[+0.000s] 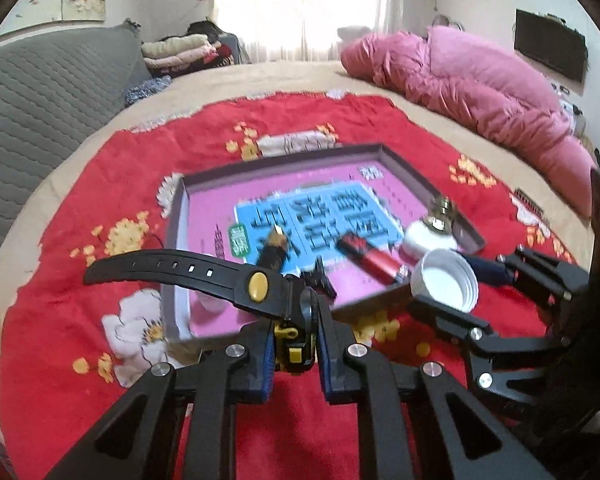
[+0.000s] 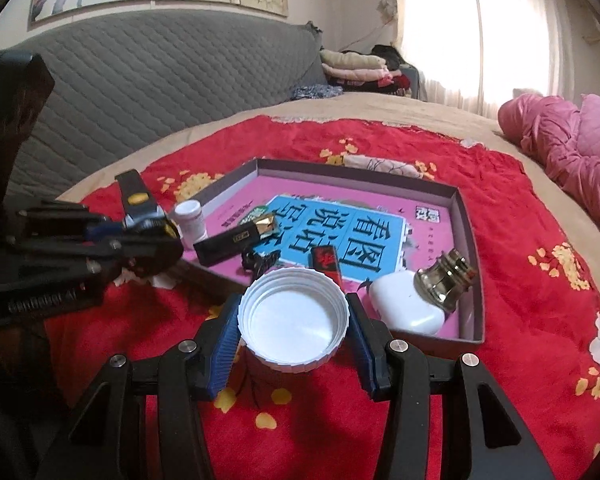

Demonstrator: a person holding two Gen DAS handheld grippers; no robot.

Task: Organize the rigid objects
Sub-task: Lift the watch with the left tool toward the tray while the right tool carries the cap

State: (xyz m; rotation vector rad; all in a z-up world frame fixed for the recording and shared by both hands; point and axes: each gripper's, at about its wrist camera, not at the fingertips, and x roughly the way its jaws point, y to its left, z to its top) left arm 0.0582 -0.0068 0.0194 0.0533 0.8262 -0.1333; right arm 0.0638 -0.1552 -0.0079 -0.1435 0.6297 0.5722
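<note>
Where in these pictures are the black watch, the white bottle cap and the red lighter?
black watch (image 1: 256,285): left wrist view, on the yellow button where the strap meets the case.
white bottle cap (image 2: 294,322): right wrist view, on its hollow inner face.
red lighter (image 1: 374,258): left wrist view, on the middle of its body.

Lighter (image 2: 327,263) lies in tray (image 2: 466,216), beside flask (image 2: 412,300)

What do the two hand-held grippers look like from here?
Both are alike. The left hand-held gripper and the right hand-held gripper are matte black scissor linkages with round silver pivot bolts, and ribbed blue pads line the inner faces of the fingers. No cables or sleeves are visible.
</note>
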